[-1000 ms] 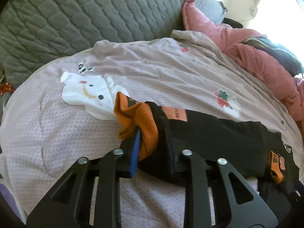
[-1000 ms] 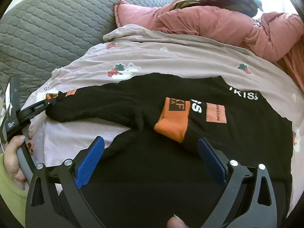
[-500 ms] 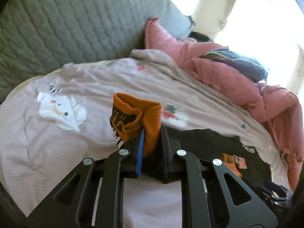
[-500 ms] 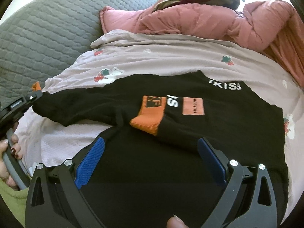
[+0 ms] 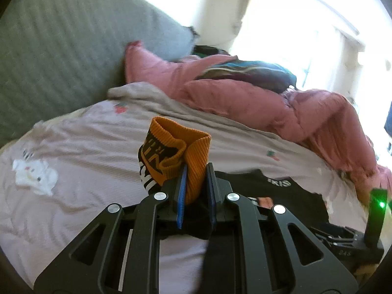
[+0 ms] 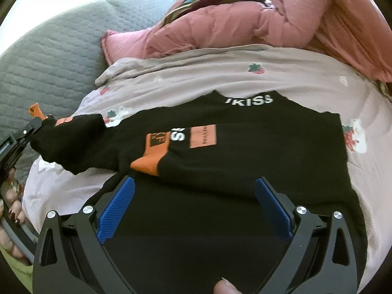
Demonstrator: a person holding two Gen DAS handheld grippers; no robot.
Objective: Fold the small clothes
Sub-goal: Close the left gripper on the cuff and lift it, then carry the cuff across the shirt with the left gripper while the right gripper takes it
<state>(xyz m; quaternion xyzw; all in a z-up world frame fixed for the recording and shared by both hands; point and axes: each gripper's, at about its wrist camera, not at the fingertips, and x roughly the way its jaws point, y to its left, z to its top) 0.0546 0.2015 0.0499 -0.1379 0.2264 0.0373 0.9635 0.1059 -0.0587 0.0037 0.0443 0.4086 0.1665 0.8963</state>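
A small black top (image 6: 257,152) with white lettering and orange patches lies flat on the pale lilac bedsheet (image 6: 186,78). Its right sleeve, with an orange cuff (image 6: 152,160), is folded across the chest. My left gripper (image 5: 196,171) is shut on the other sleeve's orange ribbed cuff (image 5: 181,147), lifted off the bed; in the right wrist view that gripper (image 6: 36,125) pulls the black sleeve (image 6: 73,144) out at the left edge. My right gripper (image 6: 194,191) hovers wide open over the top's lower half, nothing between its blue pads (image 6: 115,205).
A grey quilted headboard cushion (image 6: 49,56) stands behind the bed. A pink duvet (image 6: 281,22) with a dark striped cloth (image 5: 247,71) on it is bunched at the far side. A person's hand (image 6: 12,210) holds the left gripper's handle. A bright window (image 5: 306,24) is beyond.
My left gripper has risen and swung right, lifting the orange cuff off the sheet and drawing the sleeve up. The right gripper has slid a little over the top, still open.
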